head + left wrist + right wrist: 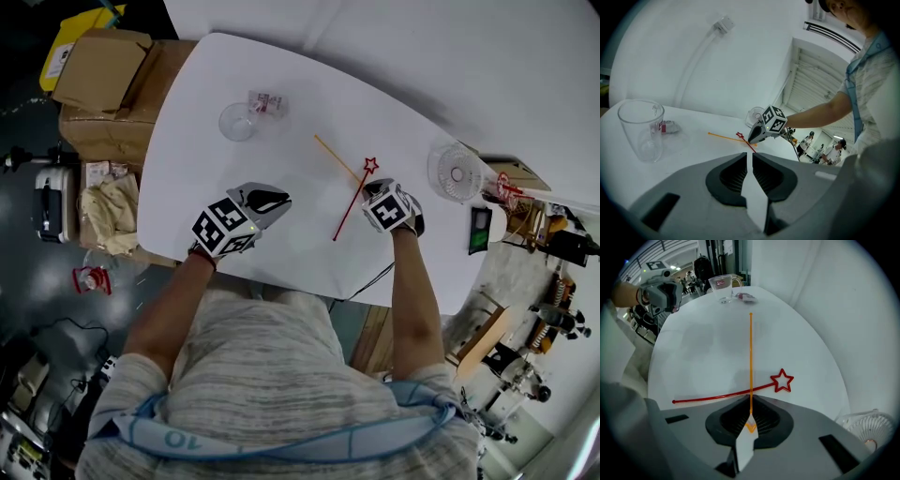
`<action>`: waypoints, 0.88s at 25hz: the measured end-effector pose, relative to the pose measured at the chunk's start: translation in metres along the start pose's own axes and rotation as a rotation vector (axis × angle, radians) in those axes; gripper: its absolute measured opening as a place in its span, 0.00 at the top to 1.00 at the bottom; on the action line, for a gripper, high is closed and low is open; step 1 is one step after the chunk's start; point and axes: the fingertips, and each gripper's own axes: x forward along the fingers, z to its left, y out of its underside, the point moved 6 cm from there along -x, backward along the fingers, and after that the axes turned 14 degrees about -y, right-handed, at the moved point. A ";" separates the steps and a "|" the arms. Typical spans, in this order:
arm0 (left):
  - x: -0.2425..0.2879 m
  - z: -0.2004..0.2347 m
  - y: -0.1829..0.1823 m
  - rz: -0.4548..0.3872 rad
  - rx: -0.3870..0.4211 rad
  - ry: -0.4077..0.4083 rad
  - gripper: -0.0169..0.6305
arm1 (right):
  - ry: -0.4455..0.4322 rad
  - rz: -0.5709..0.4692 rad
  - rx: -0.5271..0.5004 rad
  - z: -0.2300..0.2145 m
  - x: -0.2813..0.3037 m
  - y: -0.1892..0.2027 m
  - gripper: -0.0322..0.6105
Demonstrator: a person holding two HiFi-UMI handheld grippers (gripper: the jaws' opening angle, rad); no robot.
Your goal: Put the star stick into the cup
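Note:
A red star stick (pixel 352 205) lies on the white table (pixel 206 178), star end (pixel 782 380) far from me. Crossing it is a thin orange stick (pixel 337 159), whose near end sits between the closed jaws of my right gripper (pixel 750 414). That right gripper (pixel 376 189) rests just beside the red star. The clear cup (pixel 238 121) stands upright and empty at the far left, also seen as the cup (pixel 641 129). My left gripper (pixel 270 201) hovers over the table's near middle, shut and holding nothing (pixel 751 161).
A small wrapped packet (pixel 267 101) lies beside the cup. A clear round fan-like object (pixel 457 172) sits at the table's right end. Cardboard boxes (pixel 103 75) stand off the left edge. A cable hangs at the near table edge (pixel 370 281).

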 end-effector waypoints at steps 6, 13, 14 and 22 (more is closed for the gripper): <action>-0.001 -0.003 0.000 -0.009 0.005 0.006 0.92 | 0.081 0.001 -0.058 0.007 -0.004 -0.003 0.92; -0.008 -0.001 -0.001 -0.013 0.009 -0.005 0.92 | 0.165 0.057 -0.178 0.011 -0.028 -0.017 0.92; -0.010 -0.001 -0.001 -0.014 0.012 -0.006 0.92 | 0.178 0.067 -0.197 0.012 -0.032 -0.020 0.92; -0.029 0.003 -0.003 -0.029 0.028 -0.021 0.92 | 0.306 0.145 -0.387 0.021 -0.070 -0.056 0.92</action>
